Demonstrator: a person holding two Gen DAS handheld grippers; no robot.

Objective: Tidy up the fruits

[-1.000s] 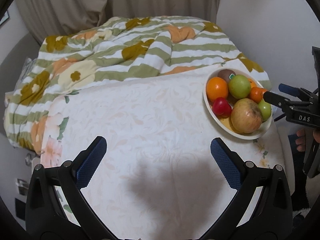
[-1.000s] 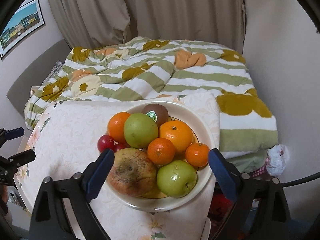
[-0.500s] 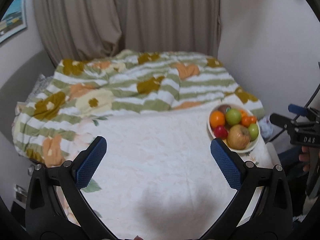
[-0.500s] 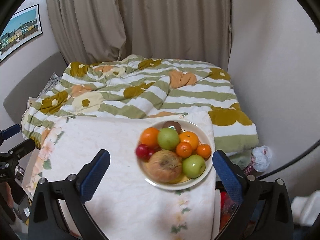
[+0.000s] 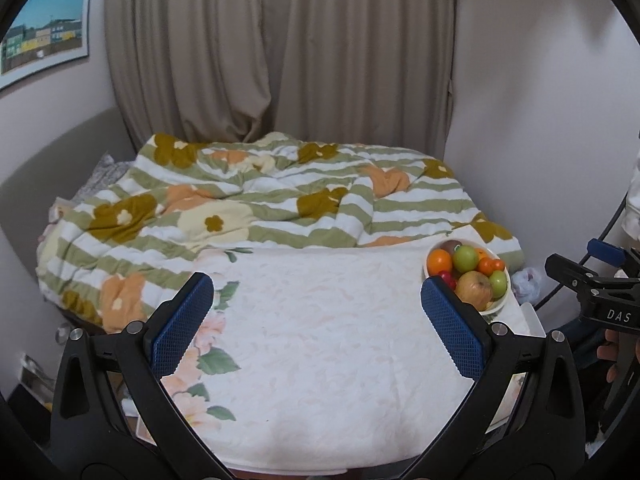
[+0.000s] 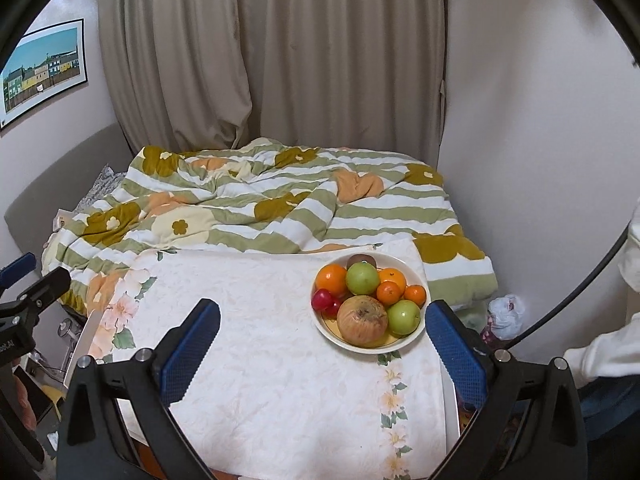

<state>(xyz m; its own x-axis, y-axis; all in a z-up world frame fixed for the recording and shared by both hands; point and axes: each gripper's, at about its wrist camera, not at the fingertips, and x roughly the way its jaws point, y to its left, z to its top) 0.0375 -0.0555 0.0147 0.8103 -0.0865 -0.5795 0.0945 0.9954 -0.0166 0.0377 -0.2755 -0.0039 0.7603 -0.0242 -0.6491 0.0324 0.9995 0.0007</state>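
A cream bowl (image 6: 416,336) stands at the far right of a table under a white floral cloth (image 6: 280,340). It holds oranges (image 6: 331,278), green apples (image 6: 362,278), a large brownish apple (image 6: 362,320), red fruits (image 6: 322,299) and a kiwi (image 6: 362,258). The bowl also shows in the left wrist view (image 5: 496,307). My right gripper (image 6: 320,350) is open and empty, held back above the table's near side. My left gripper (image 5: 316,322) is open and empty, left of the bowl. The right gripper (image 5: 600,276) shows at the right edge of the left wrist view.
A bed with a green striped floral duvet (image 6: 280,208) lies right behind the table. Beige curtains (image 6: 280,60) hang behind it. A wall closes in on the right. A crumpled bag (image 6: 506,314) lies on the floor by the bed's corner.
Both grippers have pulled back and up from the table. The bowl now looks smaller and farther in both views. Both stay open and empty.
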